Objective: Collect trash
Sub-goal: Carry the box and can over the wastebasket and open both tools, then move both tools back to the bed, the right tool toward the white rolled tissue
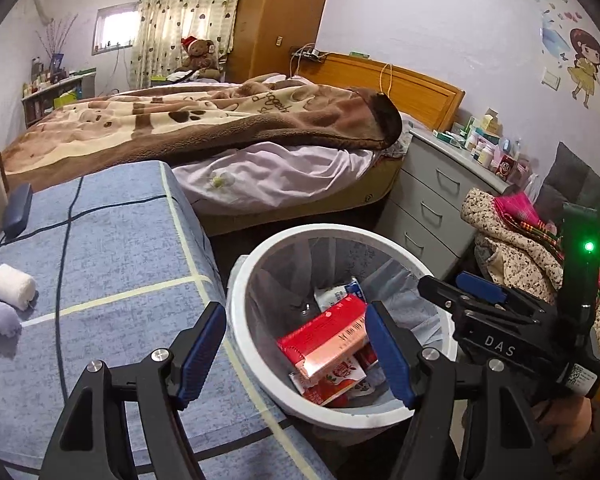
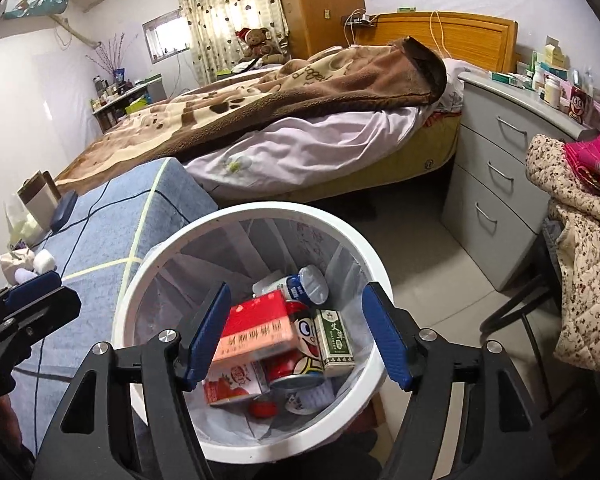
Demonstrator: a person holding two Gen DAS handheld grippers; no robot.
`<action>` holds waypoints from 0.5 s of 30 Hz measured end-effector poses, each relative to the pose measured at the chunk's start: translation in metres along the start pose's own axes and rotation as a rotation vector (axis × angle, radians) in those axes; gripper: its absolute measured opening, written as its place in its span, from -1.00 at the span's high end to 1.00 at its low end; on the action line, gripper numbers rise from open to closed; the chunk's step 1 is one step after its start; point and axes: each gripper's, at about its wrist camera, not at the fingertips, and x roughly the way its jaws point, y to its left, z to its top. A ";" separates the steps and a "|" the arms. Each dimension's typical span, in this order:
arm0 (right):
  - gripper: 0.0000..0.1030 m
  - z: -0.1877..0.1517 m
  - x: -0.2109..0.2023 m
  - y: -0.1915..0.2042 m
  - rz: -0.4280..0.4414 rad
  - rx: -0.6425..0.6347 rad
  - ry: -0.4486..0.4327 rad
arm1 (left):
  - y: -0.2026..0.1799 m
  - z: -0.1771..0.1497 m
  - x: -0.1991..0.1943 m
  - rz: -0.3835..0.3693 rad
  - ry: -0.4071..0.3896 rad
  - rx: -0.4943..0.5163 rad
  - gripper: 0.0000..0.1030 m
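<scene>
Both grippers hang over the white bin. The right gripper is spread wide, holding nothing; the red box lies inside the bin. The left gripper is spread and empty too. Lift straight up, so nothing catches the bag.

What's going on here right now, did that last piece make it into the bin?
A person holds both grippers over the white trash bin. The right gripper is open with nothing pressed between its pads; a red carton lies below it on the pile with a red can and a green box. The left gripper is open and empty. A white roll lies on the blue bedspread.
</scene>
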 end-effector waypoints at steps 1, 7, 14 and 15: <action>-0.35 0.000 -0.001 0.001 -0.001 -0.001 -0.003 | 0.001 0.000 -0.003 0.002 -0.006 -0.001 -0.39; -0.35 0.002 -0.006 0.012 0.006 -0.019 -0.023 | 0.014 -0.002 -0.020 0.037 -0.032 -0.015 -0.39; -0.35 0.003 -0.016 0.030 0.031 -0.030 -0.057 | 0.030 -0.005 -0.042 0.074 -0.063 -0.033 -0.39; -0.35 0.002 -0.017 0.032 0.034 -0.031 -0.060 | 0.033 -0.006 -0.046 0.082 -0.067 -0.035 -0.39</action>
